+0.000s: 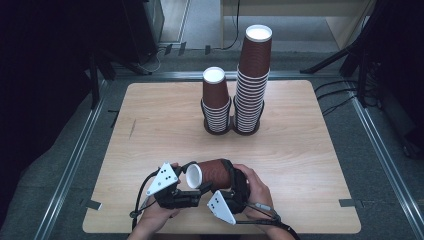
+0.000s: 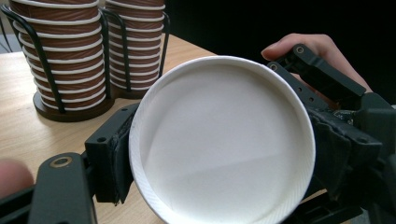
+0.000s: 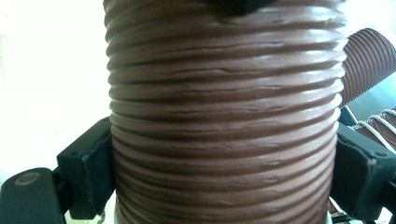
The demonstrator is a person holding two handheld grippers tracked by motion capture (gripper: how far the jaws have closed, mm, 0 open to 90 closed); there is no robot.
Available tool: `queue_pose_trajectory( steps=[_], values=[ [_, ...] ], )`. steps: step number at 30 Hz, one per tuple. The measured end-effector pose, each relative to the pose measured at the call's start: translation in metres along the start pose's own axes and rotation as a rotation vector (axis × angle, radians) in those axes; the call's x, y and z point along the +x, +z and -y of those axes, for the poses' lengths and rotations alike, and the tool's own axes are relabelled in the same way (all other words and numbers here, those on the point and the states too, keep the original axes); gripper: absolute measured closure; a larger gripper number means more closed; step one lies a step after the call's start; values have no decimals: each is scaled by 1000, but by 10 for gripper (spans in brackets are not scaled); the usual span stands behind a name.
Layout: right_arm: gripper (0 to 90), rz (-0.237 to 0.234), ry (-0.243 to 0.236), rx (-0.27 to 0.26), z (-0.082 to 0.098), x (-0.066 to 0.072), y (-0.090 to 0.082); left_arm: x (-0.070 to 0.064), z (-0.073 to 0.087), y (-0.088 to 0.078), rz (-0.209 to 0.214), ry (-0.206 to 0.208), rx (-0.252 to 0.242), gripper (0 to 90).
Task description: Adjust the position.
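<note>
Holding both grippers low and level, we clamped the right gripper (image 1: 231, 176) around the cup (image 1: 212, 173), the left gripper (image 1: 196, 189) pinching its rim.

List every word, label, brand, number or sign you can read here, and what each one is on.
None can be read: the brown ribbed cup held on its side shows plain ridges and a blank white inside.
The two cup stacks in their black wire holders carry no print.
The grey three-cornered plates bear only black dots, no writing.
The wooden table has no label.
</note>
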State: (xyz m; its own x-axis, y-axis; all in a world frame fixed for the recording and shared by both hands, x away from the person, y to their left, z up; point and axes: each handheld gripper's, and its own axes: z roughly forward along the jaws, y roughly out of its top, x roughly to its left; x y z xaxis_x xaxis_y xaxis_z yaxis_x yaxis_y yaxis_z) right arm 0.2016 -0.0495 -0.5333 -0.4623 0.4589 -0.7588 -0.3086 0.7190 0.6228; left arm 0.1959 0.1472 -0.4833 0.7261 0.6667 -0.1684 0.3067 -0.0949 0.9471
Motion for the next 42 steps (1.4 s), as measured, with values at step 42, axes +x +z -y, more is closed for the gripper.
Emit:
queue_pose_trajectory(
  steps=[42],
  values=[
    [2,-56,207,5,16,-20,-3,20,-3,-18,-43,-23,-84,224]
  ],
)
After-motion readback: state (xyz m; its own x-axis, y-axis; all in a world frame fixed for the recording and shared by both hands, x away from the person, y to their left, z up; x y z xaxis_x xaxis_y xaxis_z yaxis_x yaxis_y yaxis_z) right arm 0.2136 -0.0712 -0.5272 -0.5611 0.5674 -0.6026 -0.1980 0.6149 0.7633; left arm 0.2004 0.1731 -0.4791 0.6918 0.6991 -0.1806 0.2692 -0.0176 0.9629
